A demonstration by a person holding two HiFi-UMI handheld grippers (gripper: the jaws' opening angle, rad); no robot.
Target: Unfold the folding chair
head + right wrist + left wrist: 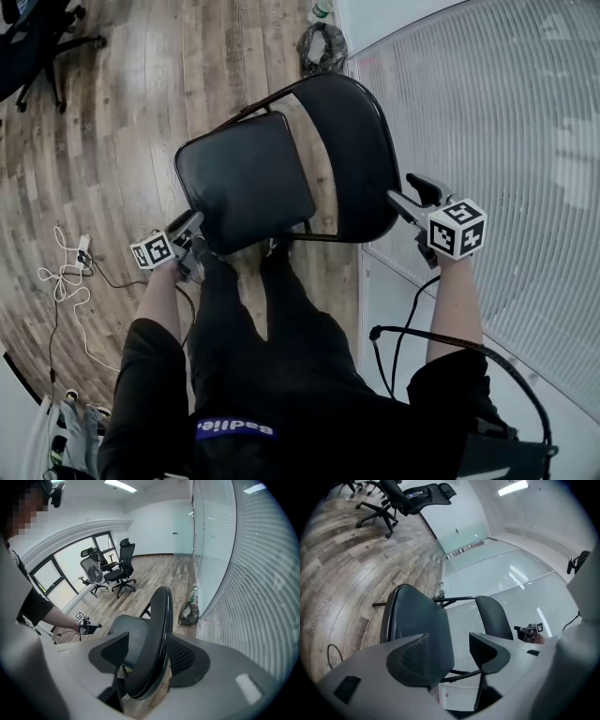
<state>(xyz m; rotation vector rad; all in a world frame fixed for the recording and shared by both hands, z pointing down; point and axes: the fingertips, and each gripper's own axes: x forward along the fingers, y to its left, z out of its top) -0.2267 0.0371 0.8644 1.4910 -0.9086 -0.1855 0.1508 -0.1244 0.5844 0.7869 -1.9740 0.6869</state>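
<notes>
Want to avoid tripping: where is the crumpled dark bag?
Head view, top centre: the crumpled dark bag lies on the wooden floor beyond the black folding chair's backrest, beside the ribbed glass wall.

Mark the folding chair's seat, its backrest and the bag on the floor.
seat (246, 178): head view, middle of the cushion.
backrest (361, 157): head view, middle of the panel.
bag (322, 47): head view, its crumpled top.

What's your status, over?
Left gripper open beside seat. Right gripper open, backrest between jaws. Chair unfolded, seat down. Bag behind, apart.
</notes>
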